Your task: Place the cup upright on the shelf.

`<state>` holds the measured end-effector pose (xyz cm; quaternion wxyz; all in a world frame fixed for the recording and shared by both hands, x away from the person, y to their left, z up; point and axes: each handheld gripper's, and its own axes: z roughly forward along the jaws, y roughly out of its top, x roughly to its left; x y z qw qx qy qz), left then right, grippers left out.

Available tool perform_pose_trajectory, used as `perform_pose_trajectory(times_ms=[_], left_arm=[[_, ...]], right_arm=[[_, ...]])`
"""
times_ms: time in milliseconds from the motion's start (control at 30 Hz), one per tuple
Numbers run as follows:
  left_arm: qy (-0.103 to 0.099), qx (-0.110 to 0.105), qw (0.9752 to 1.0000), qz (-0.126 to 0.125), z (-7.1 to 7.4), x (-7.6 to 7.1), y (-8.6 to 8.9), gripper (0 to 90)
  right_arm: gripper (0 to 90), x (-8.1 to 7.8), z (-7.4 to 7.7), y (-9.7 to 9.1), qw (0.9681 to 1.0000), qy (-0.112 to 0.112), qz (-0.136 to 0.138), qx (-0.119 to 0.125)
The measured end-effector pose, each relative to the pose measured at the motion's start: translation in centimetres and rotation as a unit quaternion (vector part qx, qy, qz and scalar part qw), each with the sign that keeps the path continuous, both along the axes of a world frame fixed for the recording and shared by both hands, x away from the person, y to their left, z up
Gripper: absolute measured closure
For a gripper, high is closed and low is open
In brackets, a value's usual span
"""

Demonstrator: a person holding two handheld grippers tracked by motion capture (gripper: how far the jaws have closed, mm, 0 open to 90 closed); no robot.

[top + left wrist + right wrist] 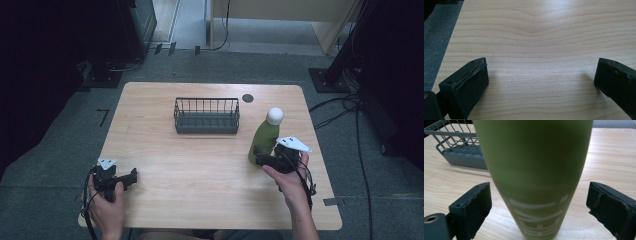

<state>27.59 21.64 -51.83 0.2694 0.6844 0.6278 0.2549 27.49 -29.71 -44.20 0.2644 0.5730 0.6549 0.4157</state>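
One green bottle [264,138] — one wire basket [206,116] — two claws.

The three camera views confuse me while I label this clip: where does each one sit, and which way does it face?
High view: above the person's side, looking forward and down on the light wooden table; both forearms, left gripper and right gripper show.
Left gripper view: rides on the left gripper, facing bare tabletop between its open jaws.
Right gripper view: rides on the right gripper, facing the green bottle with white cap between its open jaws.
Shared: high and right gripper views both show the bottle and dark grey wire basket.
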Motion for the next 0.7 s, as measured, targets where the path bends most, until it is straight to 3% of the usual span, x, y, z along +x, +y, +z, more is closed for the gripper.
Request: perform_pose_trajectory(times_ms=[400, 567, 700], left_arm=[[0.0, 0.0, 1.0, 0.0, 0.0, 0.0, 0.0, 0.0], [0.0, 0.0, 1.0, 0.0, 0.0, 0.0, 0.0, 0.0], [0.0, 0.0, 1.0, 0.0, 0.0, 0.0, 0.0, 0.0]], right_arm=[[18.4, 1.3, 0.0, 0.7, 0.9998, -0.015, 0.002, -0.01], [20.4, 1.2, 0.0, 1.0, 0.999, -0.024, 0.006, -0.038], [20.6, 1.0, -0.1, 1.0, 0.9986, -0.03, 0.009, -0.042]])
